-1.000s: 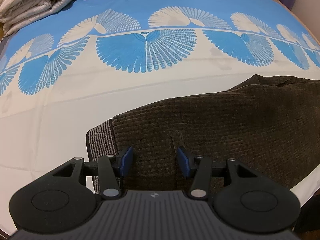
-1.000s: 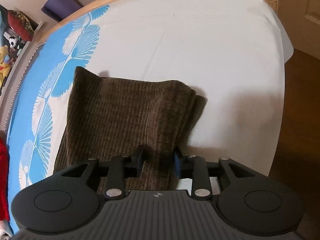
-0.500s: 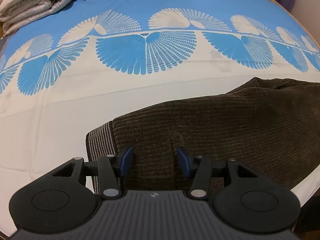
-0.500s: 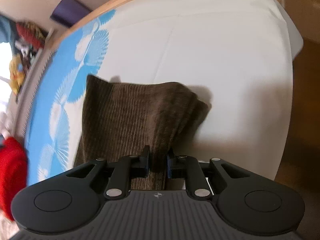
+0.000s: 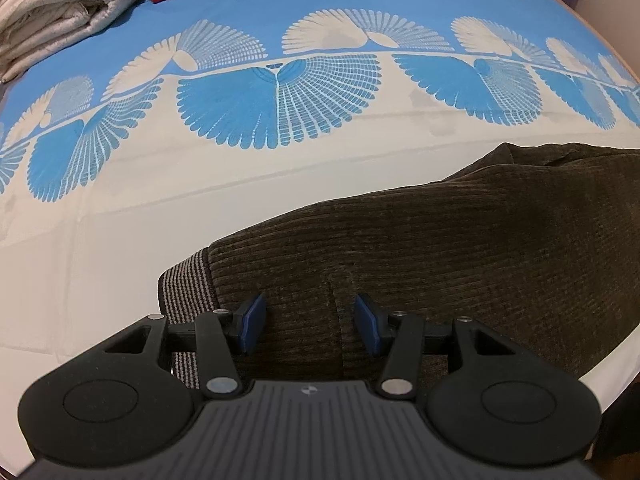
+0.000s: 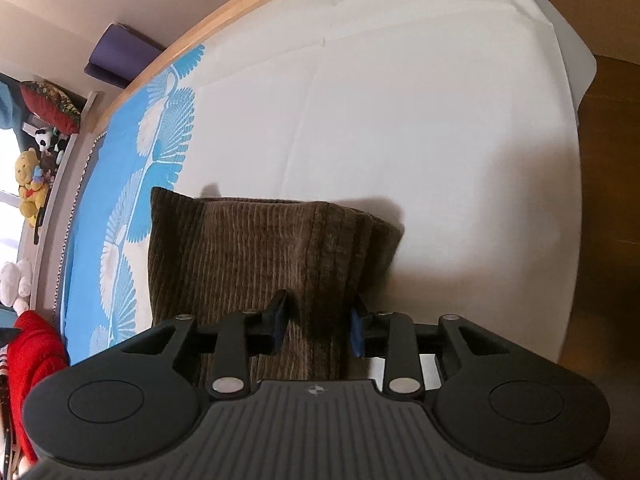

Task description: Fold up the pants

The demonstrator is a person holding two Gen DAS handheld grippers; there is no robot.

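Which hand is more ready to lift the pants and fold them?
Probably the right. The right gripper is closing with a bunched fold of the pants between its pads. The left gripper sits open over the waistband end, pinching nothing.

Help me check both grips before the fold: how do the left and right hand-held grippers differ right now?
The left hand-held gripper stands wide open over the pants near the striped waistband; the right hand-held gripper is narrower, its jaws closing with a bunched fold of the pants between them. Both point down at the same brown corduroy pants on the bed.
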